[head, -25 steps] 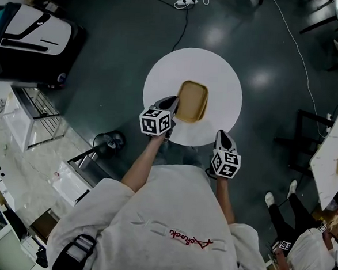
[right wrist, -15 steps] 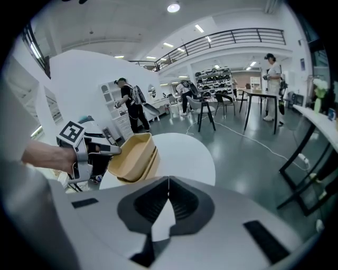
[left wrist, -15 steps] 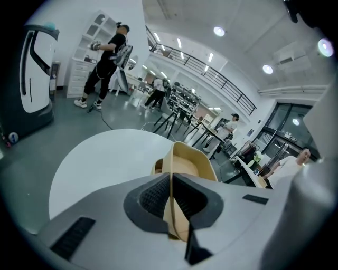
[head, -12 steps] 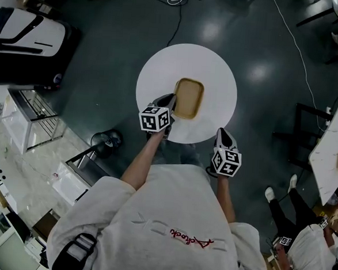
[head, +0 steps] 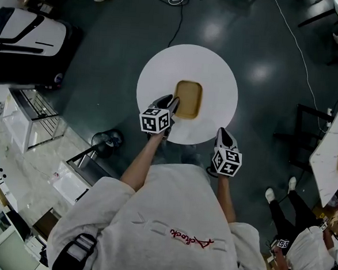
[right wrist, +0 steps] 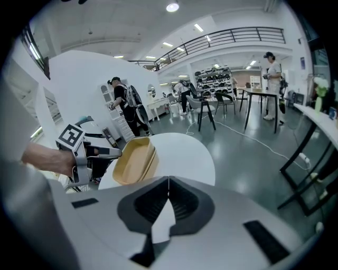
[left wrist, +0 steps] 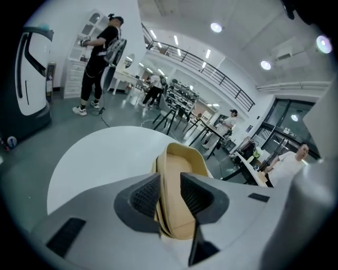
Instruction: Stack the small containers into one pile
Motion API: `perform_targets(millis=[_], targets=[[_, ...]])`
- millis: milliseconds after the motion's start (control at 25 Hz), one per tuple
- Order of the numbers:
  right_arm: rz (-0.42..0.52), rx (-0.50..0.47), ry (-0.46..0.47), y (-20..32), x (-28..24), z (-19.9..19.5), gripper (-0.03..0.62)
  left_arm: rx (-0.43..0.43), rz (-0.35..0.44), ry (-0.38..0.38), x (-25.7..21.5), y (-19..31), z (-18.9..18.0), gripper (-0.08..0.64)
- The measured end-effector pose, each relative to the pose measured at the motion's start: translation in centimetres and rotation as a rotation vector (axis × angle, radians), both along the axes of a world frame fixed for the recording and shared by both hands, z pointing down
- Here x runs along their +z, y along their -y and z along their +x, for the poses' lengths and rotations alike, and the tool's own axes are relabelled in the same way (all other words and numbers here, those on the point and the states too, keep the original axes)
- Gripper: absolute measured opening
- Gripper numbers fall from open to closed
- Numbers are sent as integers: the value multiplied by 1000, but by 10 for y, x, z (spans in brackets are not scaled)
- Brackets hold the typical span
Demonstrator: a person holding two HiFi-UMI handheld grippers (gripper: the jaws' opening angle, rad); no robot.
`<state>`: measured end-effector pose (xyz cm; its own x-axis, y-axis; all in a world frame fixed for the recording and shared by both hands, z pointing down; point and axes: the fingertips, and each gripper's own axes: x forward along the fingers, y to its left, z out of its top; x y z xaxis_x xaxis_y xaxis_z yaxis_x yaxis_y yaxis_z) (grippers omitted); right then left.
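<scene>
- Dark, glossy floor [head: 105,58] of a big open hall lies all round; a white power strip [head: 187,0] with its cable sits on it beyond the table.
- Round white table [head: 219,71] stands in front of the person, bare apart from the task's things.
- Tan containers [head: 188,98] sit nested in one pile near the table's middle, a little toward its near edge. The left gripper view shows more than one rim edge, one inside another; I cannot count them for certain.
- By my judgement the pile is light, thin-walled and fairly stiff, like moulded trays. It would likely skid on the smooth tabletop if pushed sideways. The best hold looks like a pinch on the upright wall at a short end, one pad inside and one outside, just below the rim.
- Left gripper [left wrist: 170,194] straddles exactly that place, the pile's near end wall. Its jaws have just been opening: the wall runs between the ribbed pads [left wrist: 145,195], but they stand off it and do not clamp.
- Right gripper [right wrist: 168,200] hovers at the table's near edge, well apart from the pile, its jaws pressed together with nothing between them.
</scene>
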<state>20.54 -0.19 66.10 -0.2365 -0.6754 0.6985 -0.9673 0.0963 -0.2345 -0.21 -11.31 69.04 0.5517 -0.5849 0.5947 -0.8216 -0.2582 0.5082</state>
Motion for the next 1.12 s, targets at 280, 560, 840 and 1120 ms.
perform_targets(millis=[280, 560, 840, 1120], targets=[[-8, -5, 0, -3, 2, -7, 21, 15, -31, 67, 9, 4, -8, 29], [-11, -5, 0, -5, 5, -7, 21, 33, -58, 105, 12, 6, -7, 26], [-10, -2, 6, -4, 5, -7, 21, 53, 40, 119, -5, 15, -9, 48], [-8, -3, 6, -4, 3, -5, 21, 67, 134, 137, -25, 47, -1, 109]])
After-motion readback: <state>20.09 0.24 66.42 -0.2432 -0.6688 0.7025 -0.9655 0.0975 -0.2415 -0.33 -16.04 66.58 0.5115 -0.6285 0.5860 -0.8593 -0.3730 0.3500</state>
